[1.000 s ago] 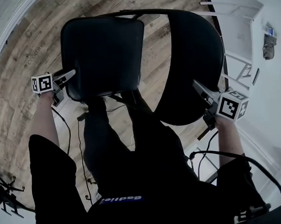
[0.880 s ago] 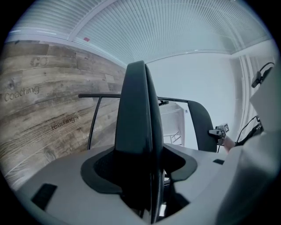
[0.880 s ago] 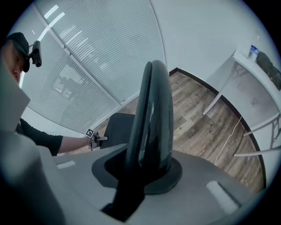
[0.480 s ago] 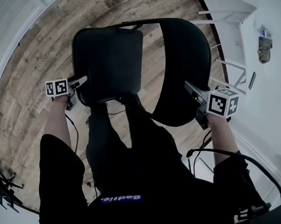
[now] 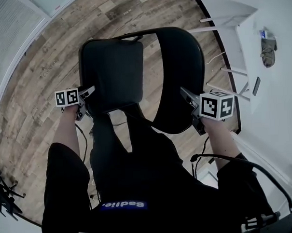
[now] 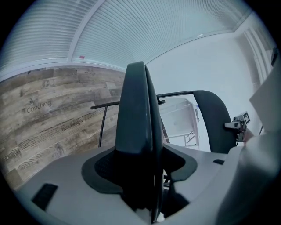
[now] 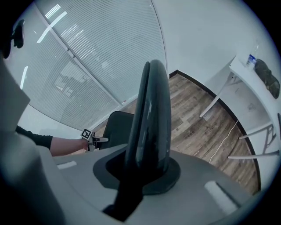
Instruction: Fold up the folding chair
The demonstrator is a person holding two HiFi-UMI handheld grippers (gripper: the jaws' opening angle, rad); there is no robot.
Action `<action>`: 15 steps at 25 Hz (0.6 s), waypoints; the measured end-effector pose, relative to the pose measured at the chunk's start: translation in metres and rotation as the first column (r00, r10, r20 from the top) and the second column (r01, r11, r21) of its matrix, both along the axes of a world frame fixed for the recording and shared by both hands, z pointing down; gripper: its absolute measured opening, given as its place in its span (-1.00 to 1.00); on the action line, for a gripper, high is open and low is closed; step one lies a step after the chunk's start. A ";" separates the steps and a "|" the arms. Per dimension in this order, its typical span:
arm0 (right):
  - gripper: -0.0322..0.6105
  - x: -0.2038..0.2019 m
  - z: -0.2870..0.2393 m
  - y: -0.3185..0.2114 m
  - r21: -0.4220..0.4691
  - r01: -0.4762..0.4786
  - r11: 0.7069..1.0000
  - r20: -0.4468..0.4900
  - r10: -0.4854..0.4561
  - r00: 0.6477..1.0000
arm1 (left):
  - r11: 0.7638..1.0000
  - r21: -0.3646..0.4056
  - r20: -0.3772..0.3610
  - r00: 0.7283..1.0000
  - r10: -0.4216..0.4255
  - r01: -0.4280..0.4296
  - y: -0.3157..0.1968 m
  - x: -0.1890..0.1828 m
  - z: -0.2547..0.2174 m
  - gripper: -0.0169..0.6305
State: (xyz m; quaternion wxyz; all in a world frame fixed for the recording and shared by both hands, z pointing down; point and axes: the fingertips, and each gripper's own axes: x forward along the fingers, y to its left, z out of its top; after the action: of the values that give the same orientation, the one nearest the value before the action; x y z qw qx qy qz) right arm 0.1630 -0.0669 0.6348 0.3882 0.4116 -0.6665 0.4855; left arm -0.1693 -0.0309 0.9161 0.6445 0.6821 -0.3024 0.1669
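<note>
The black folding chair hangs in front of me over the wood floor. In the head view its padded seat (image 5: 112, 71) is on the left and its curved backrest (image 5: 178, 78) on the right. My left gripper (image 5: 89, 92) is shut on the seat's near left edge, and that thick edge (image 6: 138, 132) fills its jaws. My right gripper (image 5: 184, 95) has just been closing its jaws with the backrest's rim (image 7: 151, 118) between them, and it now grips that rim. Each gripper view shows the other gripper on the far side of the chair.
A white table (image 5: 238, 27) stands at the right on thin legs, with a dark bag (image 5: 268, 50) and a phone (image 5: 256, 85) on it. A pale cable (image 5: 216, 57) trails on the floor beside it. Blinds line the left wall (image 5: 11, 27). A black stand (image 5: 4, 197) sits lower left.
In the head view both grippers have drawn toward the middle with the chair. The gap between seat and backrest has narrowed, and the chair's outline is narrower.
</note>
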 end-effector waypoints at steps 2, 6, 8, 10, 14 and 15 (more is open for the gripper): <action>-0.76 0.002 -0.006 0.001 -0.001 -0.002 1.000 -0.008 0.002 1.000 | 1.000 0.004 0.024 1.000 0.000 0.000 0.000 0.009 -0.011 -0.13; -0.76 0.004 -0.017 0.000 -0.004 0.003 1.000 -0.035 -0.003 0.999 | 1.000 0.001 0.079 0.997 -0.001 0.001 0.000 0.025 -0.030 -0.13; -0.76 0.010 -0.024 0.001 -0.012 0.000 1.000 -0.033 0.000 0.999 | 1.000 -0.006 0.105 0.994 -0.002 0.003 0.004 0.037 -0.042 -0.13; -0.76 0.014 -0.034 0.001 -0.017 -0.018 1.000 -0.010 0.017 1.000 | 1.000 -0.007 0.127 0.992 -0.002 0.003 0.005 0.049 -0.055 -0.13; -0.75 0.021 -0.046 0.001 -0.018 -0.030 0.999 -0.011 0.030 0.999 | 1.000 0.000 0.164 0.987 0.001 -0.001 0.004 0.071 -0.077 -0.14; -0.75 0.023 -0.049 0.001 -0.018 -0.029 0.999 -0.015 0.029 0.999 | 1.000 0.000 0.178 0.984 0.001 -0.001 0.004 0.076 -0.082 -0.14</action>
State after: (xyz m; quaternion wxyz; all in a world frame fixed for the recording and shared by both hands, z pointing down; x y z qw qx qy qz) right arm 0.1856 -0.0660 0.5863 0.3898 0.4213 -0.6532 0.4939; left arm -0.0932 -0.0270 0.8343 0.6150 0.6644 -0.3586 0.2275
